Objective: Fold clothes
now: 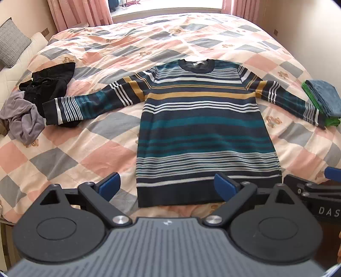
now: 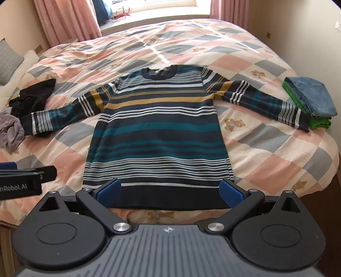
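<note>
Left claw [image 1: 166,186] and right claw [image 2: 169,190]: spread wide, empty; striped sweater [image 1: 200,132] laid lengthwise directly ahead, hem nearest.

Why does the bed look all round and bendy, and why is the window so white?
In both views the fisheye lens bends the bed's edges into curves and darkens the picture's corners. In the right wrist view the window is washed out by daylight, which throws a bright streak across the quilt above the striped sweater. In the left wrist view the sweater looks sharp.
</note>
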Demonstrator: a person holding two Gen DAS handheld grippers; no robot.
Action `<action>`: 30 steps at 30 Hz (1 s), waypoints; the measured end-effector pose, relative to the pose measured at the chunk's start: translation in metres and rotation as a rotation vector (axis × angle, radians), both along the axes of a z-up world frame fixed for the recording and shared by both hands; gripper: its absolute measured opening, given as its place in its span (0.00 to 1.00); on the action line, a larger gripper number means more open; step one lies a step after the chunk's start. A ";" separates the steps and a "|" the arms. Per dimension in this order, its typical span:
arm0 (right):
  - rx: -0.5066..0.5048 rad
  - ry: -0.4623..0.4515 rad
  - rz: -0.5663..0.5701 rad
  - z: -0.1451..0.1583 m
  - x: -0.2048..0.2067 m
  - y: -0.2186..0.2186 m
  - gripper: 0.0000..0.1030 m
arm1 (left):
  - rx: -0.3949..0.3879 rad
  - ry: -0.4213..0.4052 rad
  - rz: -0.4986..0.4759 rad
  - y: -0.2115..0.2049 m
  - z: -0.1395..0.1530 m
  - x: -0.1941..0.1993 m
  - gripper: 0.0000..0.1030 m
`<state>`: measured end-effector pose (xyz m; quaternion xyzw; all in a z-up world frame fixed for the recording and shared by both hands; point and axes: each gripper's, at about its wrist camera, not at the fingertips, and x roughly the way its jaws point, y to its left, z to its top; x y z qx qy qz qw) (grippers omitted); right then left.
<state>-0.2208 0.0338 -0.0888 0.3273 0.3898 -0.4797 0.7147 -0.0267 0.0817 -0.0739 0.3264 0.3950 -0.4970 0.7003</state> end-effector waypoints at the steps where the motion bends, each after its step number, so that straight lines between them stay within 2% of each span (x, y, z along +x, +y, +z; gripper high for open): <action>1: 0.003 0.002 0.008 0.000 -0.002 0.002 0.98 | 0.005 -0.002 0.004 0.002 0.000 -0.003 0.91; 18: 0.027 0.019 0.079 -0.004 -0.037 0.017 0.98 | 0.037 -0.016 0.030 0.029 -0.004 -0.049 0.92; 30: 0.012 0.015 0.083 -0.004 -0.045 0.007 0.98 | 0.026 -0.020 0.030 0.017 -0.005 -0.053 0.93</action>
